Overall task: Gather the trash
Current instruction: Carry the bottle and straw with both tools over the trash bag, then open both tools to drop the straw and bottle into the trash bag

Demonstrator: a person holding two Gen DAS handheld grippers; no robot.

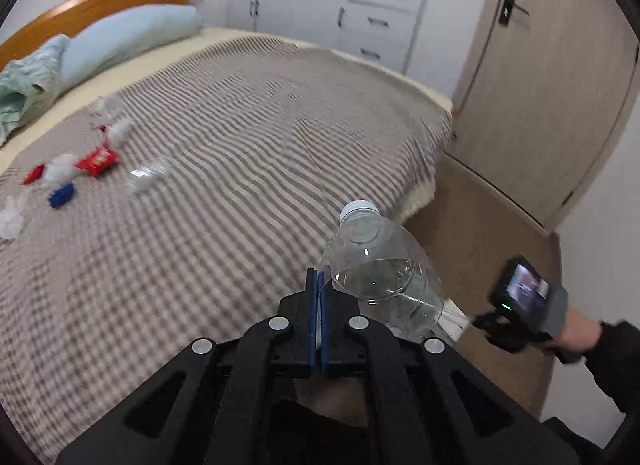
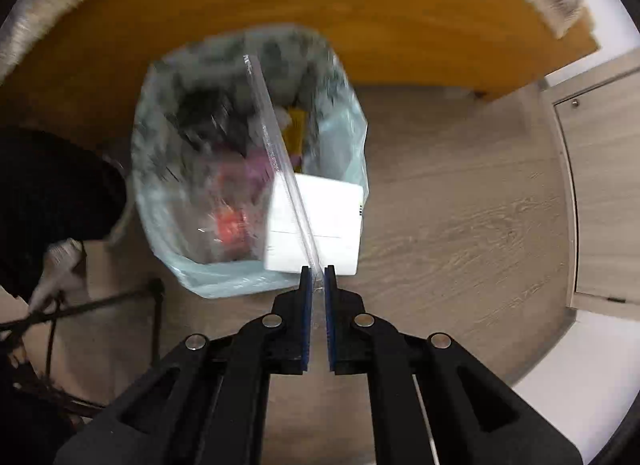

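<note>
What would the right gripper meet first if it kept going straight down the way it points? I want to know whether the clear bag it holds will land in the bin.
Probably the open bin liner. The right gripper pinches a clear zip bag dangling over it; depth is unclear.

Right tool (image 2: 318,271) pinches a clear plastic bag (image 2: 276,153) over the lined trash bin (image 2: 224,277), wood floor (image 2: 460,205) below.

A bed under a beige-and-grey checked woven blanket (image 1: 240,145) stretches ahead of the left jaws. Far left of them lie red crinkled wrappers (image 1: 97,161), a small blue wrapper (image 1: 62,195) and white tissue wads (image 1: 60,167).
</note>
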